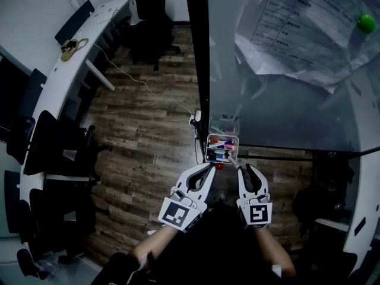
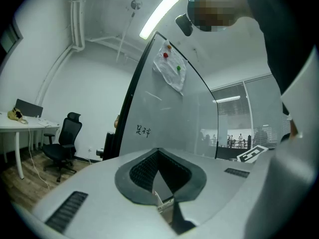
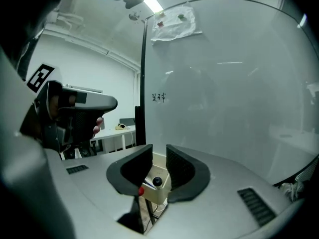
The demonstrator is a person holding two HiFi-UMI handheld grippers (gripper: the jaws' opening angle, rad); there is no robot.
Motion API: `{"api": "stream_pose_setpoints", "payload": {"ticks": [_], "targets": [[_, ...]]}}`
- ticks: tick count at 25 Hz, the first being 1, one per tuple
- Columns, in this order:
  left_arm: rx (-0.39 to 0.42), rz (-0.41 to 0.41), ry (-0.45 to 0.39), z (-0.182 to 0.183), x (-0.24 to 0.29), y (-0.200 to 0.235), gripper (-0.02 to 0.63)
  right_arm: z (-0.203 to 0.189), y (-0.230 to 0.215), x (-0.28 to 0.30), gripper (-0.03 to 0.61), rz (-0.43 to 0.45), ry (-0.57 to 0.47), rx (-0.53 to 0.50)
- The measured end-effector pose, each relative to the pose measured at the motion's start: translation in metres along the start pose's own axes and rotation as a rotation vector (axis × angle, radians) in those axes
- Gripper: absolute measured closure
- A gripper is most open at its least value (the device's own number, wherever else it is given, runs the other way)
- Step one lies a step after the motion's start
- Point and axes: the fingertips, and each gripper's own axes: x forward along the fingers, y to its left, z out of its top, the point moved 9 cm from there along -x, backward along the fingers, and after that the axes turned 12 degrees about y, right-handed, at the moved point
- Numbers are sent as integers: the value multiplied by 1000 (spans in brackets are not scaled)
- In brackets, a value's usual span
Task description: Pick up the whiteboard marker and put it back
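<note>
A small clear marker box (image 1: 221, 149) hangs at the lower edge of the whiteboard (image 1: 285, 100), with several red, blue and black markers (image 1: 218, 142) lying in it. My right gripper (image 1: 244, 168) hovers just in front of the box, a little to its right. In the right gripper view its jaws (image 3: 159, 151) stand apart and empty; through the gap I see the box (image 3: 160, 193) with a black marker end (image 3: 157, 181) and a red one (image 3: 141, 190). My left gripper (image 1: 209, 166) sits beside it on the left, its tips (image 2: 158, 151) meeting on nothing.
Papers (image 1: 303, 28) are pinned to the board with a green magnet (image 1: 366, 22) and a red one. A second clear box (image 1: 224, 123) sits just above the marker box. A black office chair (image 1: 148, 16) and a long white desk (image 1: 65, 70) stand to the left on the wooden floor.
</note>
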Motion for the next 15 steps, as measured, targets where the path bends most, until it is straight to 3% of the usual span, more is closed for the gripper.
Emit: {"api": "stream_pose_setpoints", "payload": {"ticks": [5, 8, 15], "targets": [[-20, -9, -15, 2, -2, 1, 607, 18, -3, -11, 556, -36, 15, 53], [-4, -14, -61, 5, -3, 1, 607, 22, -4, -15, 563, -18, -10, 85], [-5, -26, -46, 3, -3, -2, 607, 35, 4, -28, 565, 6, -50, 90]]}}
